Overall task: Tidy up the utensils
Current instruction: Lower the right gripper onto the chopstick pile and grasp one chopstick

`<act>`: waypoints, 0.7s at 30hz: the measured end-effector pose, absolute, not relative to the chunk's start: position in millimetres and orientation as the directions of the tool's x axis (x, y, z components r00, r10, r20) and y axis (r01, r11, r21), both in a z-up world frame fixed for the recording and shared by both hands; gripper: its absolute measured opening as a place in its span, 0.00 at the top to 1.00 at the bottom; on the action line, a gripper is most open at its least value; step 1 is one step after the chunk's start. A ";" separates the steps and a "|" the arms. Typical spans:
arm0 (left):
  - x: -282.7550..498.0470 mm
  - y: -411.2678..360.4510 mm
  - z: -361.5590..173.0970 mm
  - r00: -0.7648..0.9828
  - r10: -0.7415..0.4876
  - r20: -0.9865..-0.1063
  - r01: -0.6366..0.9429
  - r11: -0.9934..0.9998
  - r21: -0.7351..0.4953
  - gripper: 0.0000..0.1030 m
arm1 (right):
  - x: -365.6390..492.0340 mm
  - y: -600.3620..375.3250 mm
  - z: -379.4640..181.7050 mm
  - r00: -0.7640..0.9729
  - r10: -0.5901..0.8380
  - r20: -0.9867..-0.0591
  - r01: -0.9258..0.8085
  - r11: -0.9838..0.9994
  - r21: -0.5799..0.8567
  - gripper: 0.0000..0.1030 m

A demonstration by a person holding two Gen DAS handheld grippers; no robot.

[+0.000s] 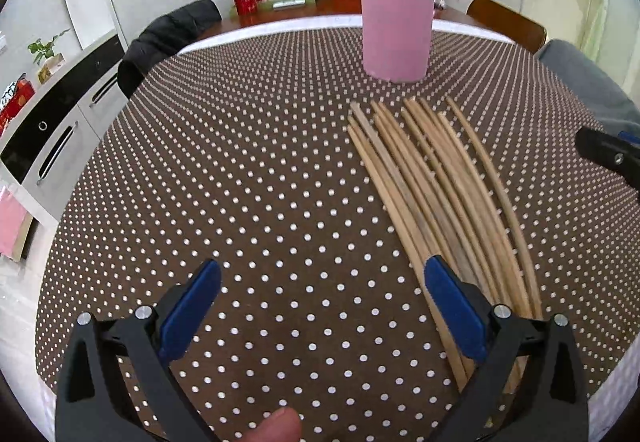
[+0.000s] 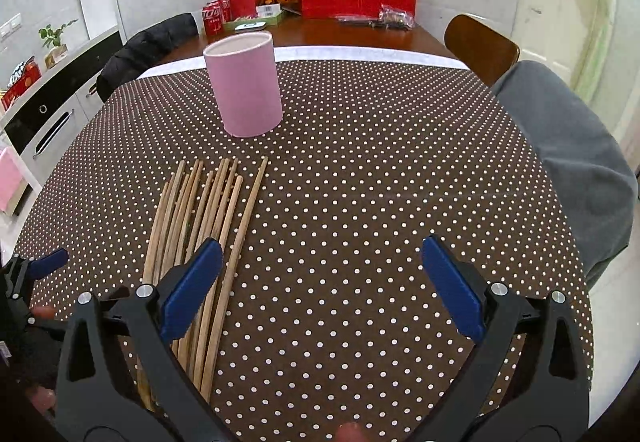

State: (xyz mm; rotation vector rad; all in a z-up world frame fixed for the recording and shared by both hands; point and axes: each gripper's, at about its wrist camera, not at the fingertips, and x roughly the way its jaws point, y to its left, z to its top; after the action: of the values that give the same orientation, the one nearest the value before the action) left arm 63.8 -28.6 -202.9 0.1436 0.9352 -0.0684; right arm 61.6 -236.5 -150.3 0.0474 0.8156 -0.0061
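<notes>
Wooden chopsticks (image 2: 208, 234) fanned flat on polka-dot tablecloth (image 2: 360, 202), pink cylinder holder (image 2: 243, 88) upright at 12 o'clock, prob their destination. Left gripper (image 1: 320, 306) and right gripper (image 2: 320, 282) both spread wide, nothing held, flanking pile.

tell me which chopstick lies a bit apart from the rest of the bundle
The rightmost chopstick, on the side toward the right gripper. A strip of tablecloth shows between it and the others, which lie packed together.

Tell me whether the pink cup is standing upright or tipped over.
Upright. The pink cup stands on its base on the dotted tablecloth, open rim facing up, beyond the chopsticks lying flat. Whether it holds anything cannot be told.
</notes>
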 end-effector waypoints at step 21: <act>72.7 -33.7 -209.7 0.570 0.023 -0.821 0.115 0.988 0.107 0.03 | 75.9 -205.6 -186.6 0.585 0.024 -0.811 -0.102 0.994 -0.045 0.05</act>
State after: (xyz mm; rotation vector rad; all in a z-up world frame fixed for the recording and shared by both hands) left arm 72.7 -33.7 -209.7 0.1549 0.9634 -0.0543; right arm 75.9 -205.6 -186.6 -0.0895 0.9432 0.0734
